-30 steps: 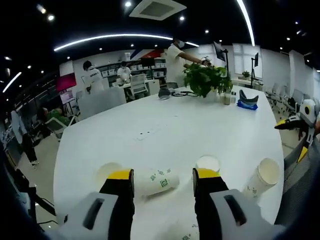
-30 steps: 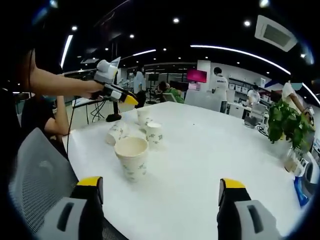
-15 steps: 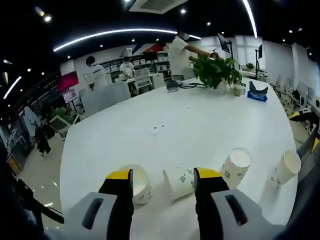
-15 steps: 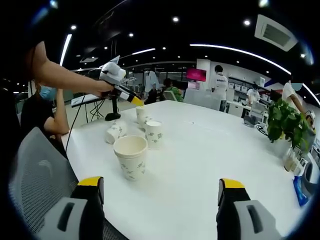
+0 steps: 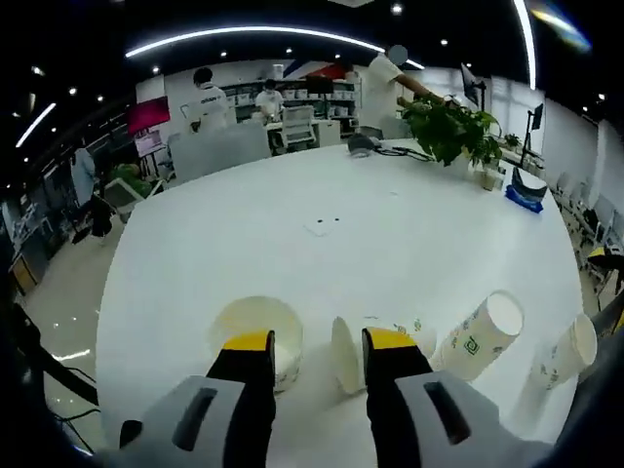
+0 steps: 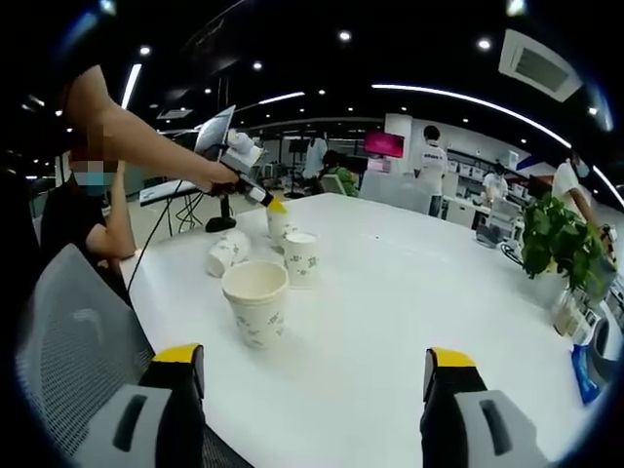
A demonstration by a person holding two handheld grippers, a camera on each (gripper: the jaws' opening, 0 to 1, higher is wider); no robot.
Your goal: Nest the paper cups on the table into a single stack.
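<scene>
Several white paper cups with green print stand on the white table (image 5: pixel 322 195). In the left gripper view, an upright cup (image 5: pixel 257 318) sits behind the left jaw. A cup lying on its side (image 5: pixel 348 353) is between the jaws of my open left gripper (image 5: pixel 320 341), and two more cups (image 5: pixel 483 336) (image 5: pixel 568 349) lean at the right. In the right gripper view, my right gripper (image 6: pixel 312 359) is open and holds nothing, short of the nearest cup (image 6: pixel 255 302). Beyond it are another upright cup (image 6: pixel 300 258), the lying cup (image 6: pixel 224 255) and a far cup (image 6: pixel 280 226). The left gripper (image 6: pixel 274 204) hovers over that far cup.
A potted plant (image 5: pixel 448 127) (image 6: pixel 556 239) and a blue object (image 5: pixel 526 190) stand at the table's far end. A grey chair (image 6: pixel 78 331) is at the near edge. A person's arm (image 6: pixel 136 146) holds the left gripper. People stand at desks in the background.
The left gripper has moved forward and down over the cups, so the lying cup now sits between its jaws, which stand slightly closer together. The right gripper has held still.
</scene>
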